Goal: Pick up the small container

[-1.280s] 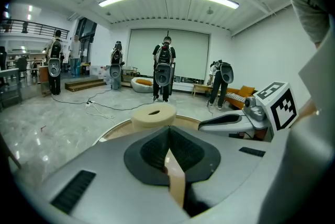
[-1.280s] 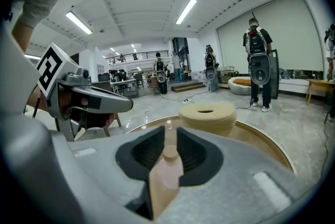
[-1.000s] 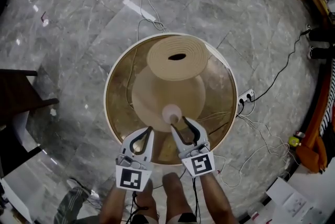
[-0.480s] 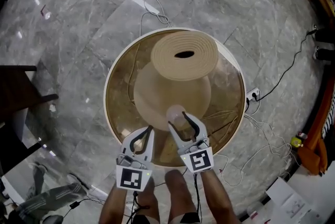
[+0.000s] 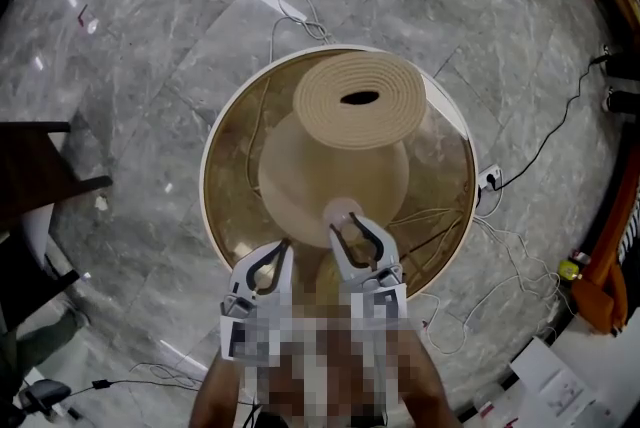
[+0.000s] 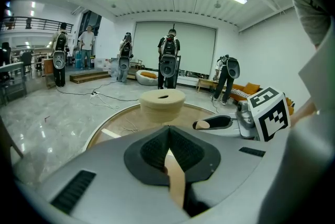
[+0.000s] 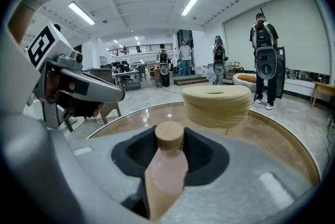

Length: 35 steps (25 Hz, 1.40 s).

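Observation:
The small container (image 5: 343,212) is a pale pink bottle with a beige cap, standing on the round glass table (image 5: 215,216) in front of me. My right gripper (image 5: 350,232) has it between its fingers. In the right gripper view the bottle (image 7: 166,170) fills the gap between the jaws, which are closing on its body, and its cap (image 7: 170,136) sticks out past them. My left gripper (image 5: 281,248) hovers beside it to the left, shut with nothing in it. In the left gripper view its pads (image 6: 168,131) meet.
A big beige ribbed disc (image 5: 360,101) on a flared base rises through the middle of the table just beyond the bottle. Cables and a power strip (image 5: 472,184) lie on the marble floor. A dark chair (image 5: 40,181) stands at the left. People stand far off.
The right gripper's fingers have pushed forward along the bottle and drawn in round it. The left gripper has kept its place.

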Each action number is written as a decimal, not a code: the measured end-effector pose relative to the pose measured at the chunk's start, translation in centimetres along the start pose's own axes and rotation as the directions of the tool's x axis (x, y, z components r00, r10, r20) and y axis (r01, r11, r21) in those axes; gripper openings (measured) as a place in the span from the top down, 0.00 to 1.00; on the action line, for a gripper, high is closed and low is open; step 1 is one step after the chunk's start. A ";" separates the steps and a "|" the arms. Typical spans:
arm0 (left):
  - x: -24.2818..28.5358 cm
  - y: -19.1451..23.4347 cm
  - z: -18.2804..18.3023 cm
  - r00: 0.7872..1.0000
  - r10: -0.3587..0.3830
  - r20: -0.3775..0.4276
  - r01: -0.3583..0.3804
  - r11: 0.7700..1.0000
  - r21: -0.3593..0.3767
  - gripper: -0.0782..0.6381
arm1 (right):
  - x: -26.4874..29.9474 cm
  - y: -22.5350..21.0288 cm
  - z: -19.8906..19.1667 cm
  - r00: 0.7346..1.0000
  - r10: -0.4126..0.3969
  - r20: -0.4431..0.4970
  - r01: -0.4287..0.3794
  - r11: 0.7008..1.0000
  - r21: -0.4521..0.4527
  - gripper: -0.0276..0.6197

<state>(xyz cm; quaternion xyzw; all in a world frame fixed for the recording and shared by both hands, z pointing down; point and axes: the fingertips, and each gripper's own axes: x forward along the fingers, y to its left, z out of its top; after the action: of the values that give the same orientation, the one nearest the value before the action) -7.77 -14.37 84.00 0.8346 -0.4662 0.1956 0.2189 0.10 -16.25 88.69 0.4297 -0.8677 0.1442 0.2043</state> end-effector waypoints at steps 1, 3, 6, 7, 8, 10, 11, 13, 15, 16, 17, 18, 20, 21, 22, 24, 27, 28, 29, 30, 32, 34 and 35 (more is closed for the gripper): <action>-0.1 0.1 -0.1 1.000 0.000 -0.003 0.000 1.000 0.003 0.87 | 0.0 0.0 0.0 1.000 -0.005 0.002 0.005 1.000 -0.003 0.74; -0.1 0.1 -0.4 1.000 0.001 -0.010 -0.001 1.000 0.000 0.87 | 0.1 0.0 -0.1 1.000 -0.014 0.002 0.014 1.000 -0.005 0.74; 0.0 0.2 -0.4 1.000 0.001 -0.010 -0.001 1.000 -0.001 0.87 | 0.2 -0.1 -0.1 1.000 -0.024 0.014 0.024 1.000 -0.005 0.74; 0.0 0.3 -0.4 1.000 0.001 -0.008 -0.001 1.000 0.001 0.87 | 0.2 -0.1 -0.1 1.000 -0.025 0.017 0.025 1.000 -0.007 0.74; 0.0 0.3 -0.3 1.000 0.000 -0.009 0.000 1.000 0.003 0.87 | 0.2 -0.1 -0.1 1.000 -0.026 0.018 0.026 1.000 -0.011 0.74; 0.0 0.2 -0.3 1.000 -0.001 -0.010 0.001 1.000 0.006 0.87 | 0.2 -0.1 -0.1 0.999 -0.028 0.020 0.029 0.999 -0.015 0.75; 0.0 0.2 -0.3 1.000 -0.001 -0.008 0.001 1.000 0.009 0.87 | 0.1 -0.1 -0.1 0.999 -0.030 0.021 0.030 0.999 -0.016 0.75; -0.1 0.1 -0.3 1.000 0.000 -0.005 0.000 1.000 0.013 0.87 | 0.0 0.0 -0.2 0.999 -0.034 0.021 0.035 0.999 -0.017 0.75; -0.1 0.2 -0.2 1.000 0.004 -0.001 -0.004 1.000 0.009 0.87 | -0.1 -0.1 -0.2 0.999 -0.041 0.015 0.041 0.999 -0.015 0.75; -0.1 0.3 0.0 1.000 0.008 0.000 -0.008 1.000 0.006 0.87 | -0.2 -0.2 -0.3 0.999 -0.044 0.011 0.044 0.999 -0.016 0.75; -0.1 0.4 0.1 1.000 0.011 0.001 -0.011 1.000 0.001 0.87 | -0.2 -0.3 -0.2 0.999 -0.047 0.008 0.047 0.999 -0.016 0.75; -0.2 0.5 0.3 1.000 0.014 0.002 -0.014 1.000 -0.001 0.87 | -0.3 -0.3 -0.1 0.999 -0.050 0.010 0.050 0.999 -0.015 0.75; -0.4 0.6 0.7 1.000 0.014 0.003 -0.014 1.000 0.010 0.87 | -0.7 -0.5 0.3 0.998 -0.055 0.018 0.055 0.998 -0.013 0.75; -0.5 0.6 1.0 1.000 0.012 0.005 -0.012 1.000 0.019 0.87 | -0.9 -0.5 0.5 0.998 -0.055 0.017 0.056 0.998 -0.015 0.75; -0.6 0.6 1.4 1.000 0.010 0.009 -0.010 1.000 0.024 0.87 | -1.1 -0.6 0.9 0.998 -0.056 0.015 0.056 0.998 -0.017 0.75; -0.9 0.5 2.6 1.000 0.009 0.024 -0.009 1.000 0.024 0.87 | -1.5 -0.8 1.9 0.998 -0.059 0.014 0.059 0.998 -0.022 0.75; -1.6 0.1 4.5 0.999 0.006 0.048 -0.008 1.000 0.022 0.87 | -2.4 -1.0 3.7 0.998 -0.062 0.029 0.063 0.998 -0.029 0.75; -1.9 0.0 5.1 0.999 0.004 0.055 -0.006 1.000 0.029 0.87 | -2.8 -1.1 4.5 0.997 -0.064 0.036 0.065 0.997 -0.029 0.75; -2.2 -0.2 5.8 0.998 0.002 0.060 -0.004 0.999 0.038 0.87 | -3.1 -1.1 5.2 0.997 -0.066 0.043 0.067 0.997 -0.025 0.75; -2.5 -0.3 6.5 0.998 0.001 0.067 -0.004 0.999 0.045 0.87 | -3.5 -1.1 6.0 0.996 -0.069 0.048 0.070 0.997 -0.021 0.75; -3.3 -0.4 8.1 0.996 0.000 0.084 -0.005 0.998 0.055 0.87 | -4.2 -1.1 7.7 0.996 -0.072 0.059 0.073 0.997 -0.019 0.75; -4.3 -0.7 9.8 0.995 -0.001 0.100 -0.005 0.998 0.064 0.87 | -5.1 -0.9 9.5 0.995 -0.072 0.071 0.074 0.997 -0.015 0.75; -4.9 -0.8 10.7 0.994 -0.001 0.106 -0.006 0.998 0.067 0.87 | -5.7 -0.7 10.4 0.995 -0.072 0.075 0.073 0.997 -0.009 0.75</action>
<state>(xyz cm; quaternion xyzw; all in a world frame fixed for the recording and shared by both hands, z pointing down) -8.12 -16.44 72.42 0.8502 -0.4712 0.1667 0.1654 1.38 -17.22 76.92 0.4649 -0.8593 0.1153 0.1797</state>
